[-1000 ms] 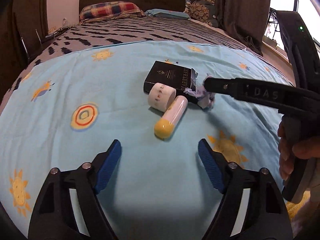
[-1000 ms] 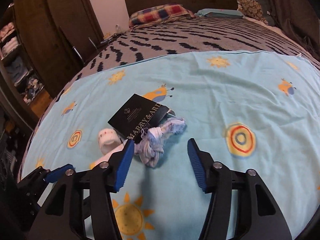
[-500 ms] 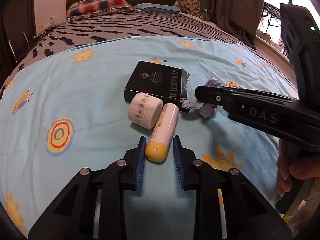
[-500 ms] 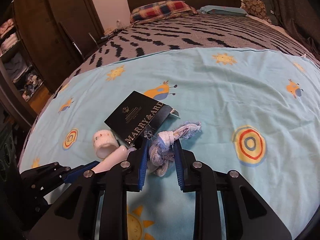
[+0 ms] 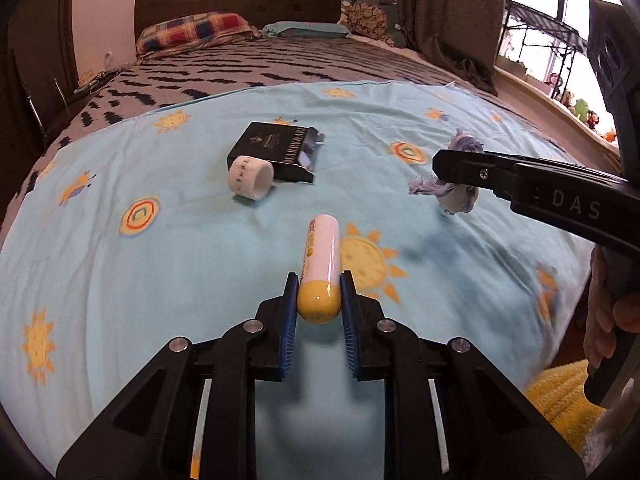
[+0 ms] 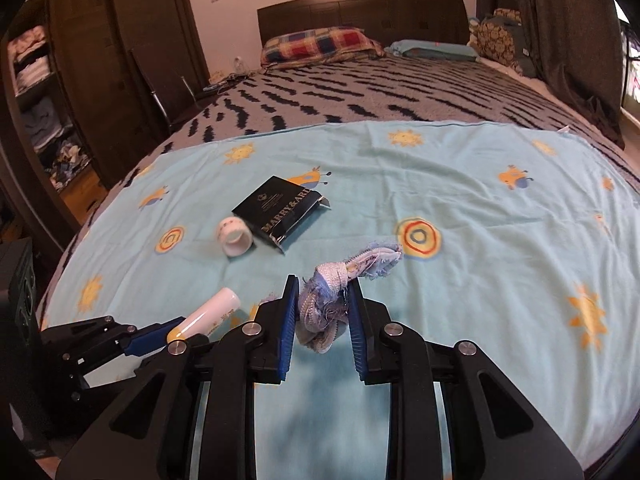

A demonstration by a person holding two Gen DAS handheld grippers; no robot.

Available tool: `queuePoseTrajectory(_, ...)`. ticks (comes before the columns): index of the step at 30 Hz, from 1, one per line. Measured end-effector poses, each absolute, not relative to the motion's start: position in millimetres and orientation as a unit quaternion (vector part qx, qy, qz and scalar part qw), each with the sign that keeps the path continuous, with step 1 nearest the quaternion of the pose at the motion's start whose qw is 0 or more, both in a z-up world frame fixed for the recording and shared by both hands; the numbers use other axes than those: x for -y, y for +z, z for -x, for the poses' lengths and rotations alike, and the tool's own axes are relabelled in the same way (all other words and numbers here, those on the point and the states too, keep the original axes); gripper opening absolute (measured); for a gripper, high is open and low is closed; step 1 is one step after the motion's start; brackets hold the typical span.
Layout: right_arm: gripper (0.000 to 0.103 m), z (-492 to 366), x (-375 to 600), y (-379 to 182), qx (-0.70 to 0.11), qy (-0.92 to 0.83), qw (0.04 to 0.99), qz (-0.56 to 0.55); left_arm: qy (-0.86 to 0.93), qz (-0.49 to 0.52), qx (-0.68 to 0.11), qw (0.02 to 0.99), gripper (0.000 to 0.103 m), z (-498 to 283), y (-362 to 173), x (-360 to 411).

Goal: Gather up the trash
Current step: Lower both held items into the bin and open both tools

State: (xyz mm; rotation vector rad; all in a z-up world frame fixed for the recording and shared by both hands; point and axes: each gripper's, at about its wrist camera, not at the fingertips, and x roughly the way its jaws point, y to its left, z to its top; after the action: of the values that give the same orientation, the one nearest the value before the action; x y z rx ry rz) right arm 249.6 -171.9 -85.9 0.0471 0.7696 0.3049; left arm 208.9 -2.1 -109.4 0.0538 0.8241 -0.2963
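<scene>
My left gripper point(image 5: 319, 298) is shut on the yellow cap end of a white tube point(image 5: 322, 256) and holds it above the light blue sheet point(image 5: 168, 264). My right gripper point(image 6: 323, 300) is shut on a knotted blue and white cloth scrap point(image 6: 340, 284), lifted off the sheet; the scrap also shows in the left wrist view point(image 5: 456, 196). A black box point(image 6: 280, 210) and a white tape roll point(image 6: 235, 235) lie on the sheet further back. The left gripper point(image 6: 160, 334) with the tube point(image 6: 212, 312) shows at lower left of the right wrist view.
The bed has a zigzag blanket point(image 6: 360, 96) and pillows point(image 6: 320, 44) by the headboard. A dark wardrobe point(image 6: 80, 80) stands to the left. Curtains point(image 5: 452, 20) and a window are on the right. A yellow mat point(image 5: 560, 404) lies beside the bed.
Both grippers closed on their items and lifted them. The tube came away from the tape roll toward me. The cloth scrap came away from the black box to the right.
</scene>
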Motion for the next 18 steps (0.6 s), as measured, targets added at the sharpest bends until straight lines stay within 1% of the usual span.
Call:
queuePoseTrajectory(7, 0.025, -174.0, 192.6, -86.0, -0.363, 0.163, 0.917, -0.027, -0.159, -0.026, -0.385, 0.909, 0.019, -142.7, -101.9, 11.2)
queuePoseTrajectory(18, 0.025, -89.8, 204.8, -113.5, -0.369, 0.16, 0.915, -0.008, -0.184, -0.032, -0.384, 0.904, 0.019, -61.2, -119.3, 29.4)
